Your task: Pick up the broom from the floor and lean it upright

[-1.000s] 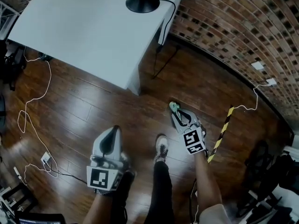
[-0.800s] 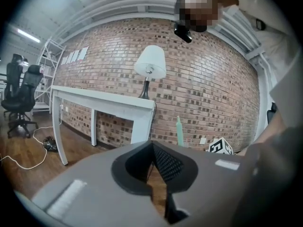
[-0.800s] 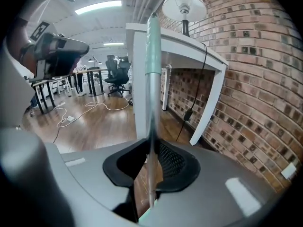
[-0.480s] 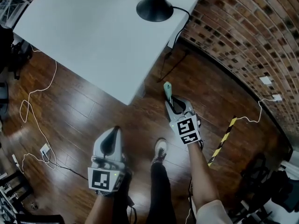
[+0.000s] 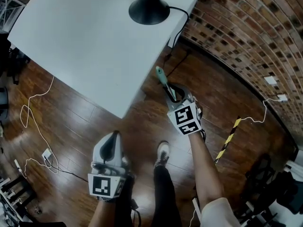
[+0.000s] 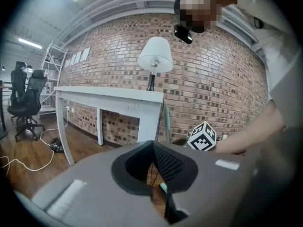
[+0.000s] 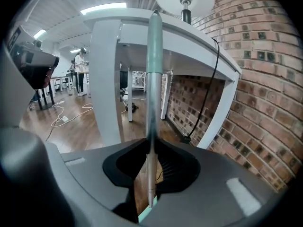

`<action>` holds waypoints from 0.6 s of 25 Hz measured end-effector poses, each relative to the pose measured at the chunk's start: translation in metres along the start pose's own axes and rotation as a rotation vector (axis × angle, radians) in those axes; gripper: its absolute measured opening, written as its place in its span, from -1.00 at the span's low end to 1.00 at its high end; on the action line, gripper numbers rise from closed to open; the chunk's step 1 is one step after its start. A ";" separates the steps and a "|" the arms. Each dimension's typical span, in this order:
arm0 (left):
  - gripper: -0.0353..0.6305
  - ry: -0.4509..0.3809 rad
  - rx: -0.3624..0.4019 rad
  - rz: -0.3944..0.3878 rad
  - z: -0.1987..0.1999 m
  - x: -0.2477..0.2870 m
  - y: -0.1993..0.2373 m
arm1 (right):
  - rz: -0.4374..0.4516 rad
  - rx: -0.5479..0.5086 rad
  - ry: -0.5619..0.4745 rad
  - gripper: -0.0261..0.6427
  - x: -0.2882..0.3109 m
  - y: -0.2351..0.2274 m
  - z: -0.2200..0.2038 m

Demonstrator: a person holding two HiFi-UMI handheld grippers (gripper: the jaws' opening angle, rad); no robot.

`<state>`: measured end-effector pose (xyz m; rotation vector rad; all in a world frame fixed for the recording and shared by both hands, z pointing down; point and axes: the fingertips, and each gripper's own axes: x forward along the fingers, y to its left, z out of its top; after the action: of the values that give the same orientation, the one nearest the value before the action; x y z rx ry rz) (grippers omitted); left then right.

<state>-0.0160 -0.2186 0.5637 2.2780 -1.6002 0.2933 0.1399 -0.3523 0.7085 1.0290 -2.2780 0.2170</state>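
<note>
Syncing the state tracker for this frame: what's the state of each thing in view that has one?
broom: handle near upright, gripped; head out of view.
right gripper: shut on the broom's handle.
left gripper: shut, empty.
lamp: standing upright on the white table.

A white surface [image 5: 90,37] carries a black-based lamp [image 5: 148,8] near its far edge. To the right of the surface runs a brick wall [image 5: 246,37]. Below and left of it, glossy dark wood floor [image 5: 80,122] is strewn with white cables [image 5: 35,122].
</note>
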 end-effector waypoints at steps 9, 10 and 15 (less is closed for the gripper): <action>-0.89 0.011 0.010 0.002 -0.005 0.008 0.004 | -0.012 0.032 -0.026 -0.66 0.014 -0.015 0.009; -0.89 0.016 0.008 0.001 -0.007 0.009 0.004 | -0.014 0.033 -0.027 -0.66 0.015 -0.016 0.009; -0.89 0.020 0.006 -0.007 -0.009 0.014 0.001 | -0.041 0.078 -0.019 -0.66 0.021 -0.030 0.008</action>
<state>-0.0118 -0.2275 0.5772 2.2773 -1.5839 0.3183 0.1474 -0.3889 0.7122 1.1208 -2.2785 0.2818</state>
